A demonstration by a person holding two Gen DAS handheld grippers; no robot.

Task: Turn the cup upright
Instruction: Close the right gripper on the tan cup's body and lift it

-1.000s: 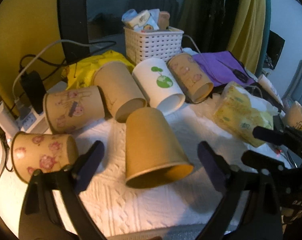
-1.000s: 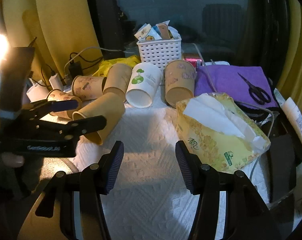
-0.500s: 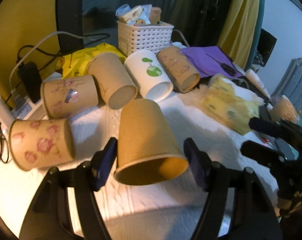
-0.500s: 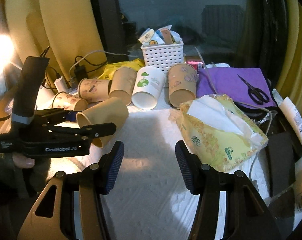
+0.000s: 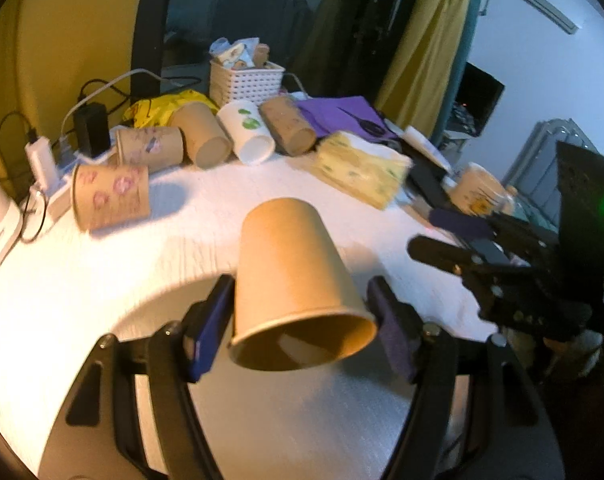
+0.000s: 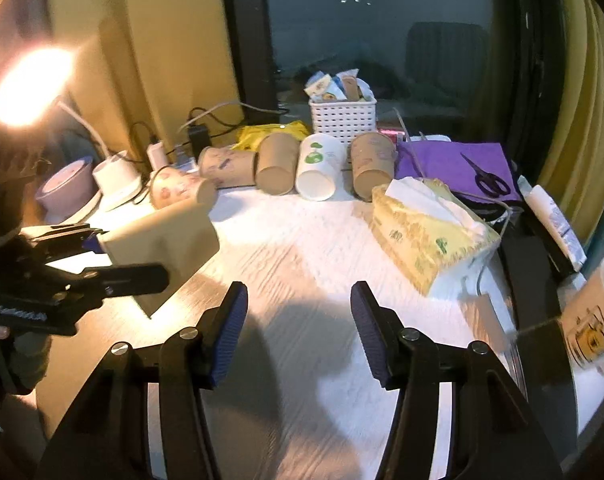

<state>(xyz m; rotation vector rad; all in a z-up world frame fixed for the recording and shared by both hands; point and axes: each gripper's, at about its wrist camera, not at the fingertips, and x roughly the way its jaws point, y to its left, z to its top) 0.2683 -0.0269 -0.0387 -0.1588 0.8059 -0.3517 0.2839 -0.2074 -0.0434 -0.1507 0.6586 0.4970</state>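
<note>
White tabletop (image 6: pixel 302 248) bare mid-area; left gripper (image 5: pixel 302 328) pinches brown cup (image 5: pixel 289 264) w/ mouth down, right gripper (image 6: pixel 299 328) spread.

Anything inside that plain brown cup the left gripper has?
The plain brown cup is held in the left gripper, mouth toward the camera. The visible inner wall looks bare, with only shadow. The bottom is too dark to make out.

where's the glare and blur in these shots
Right wrist view: the lamp blows out the top left corner, the cup in the left gripper is washed pale, and the table is streaked with motion blur. Left wrist view: the cup is fairly sharp, while the rest is smeared and the table is overexposed.
</note>
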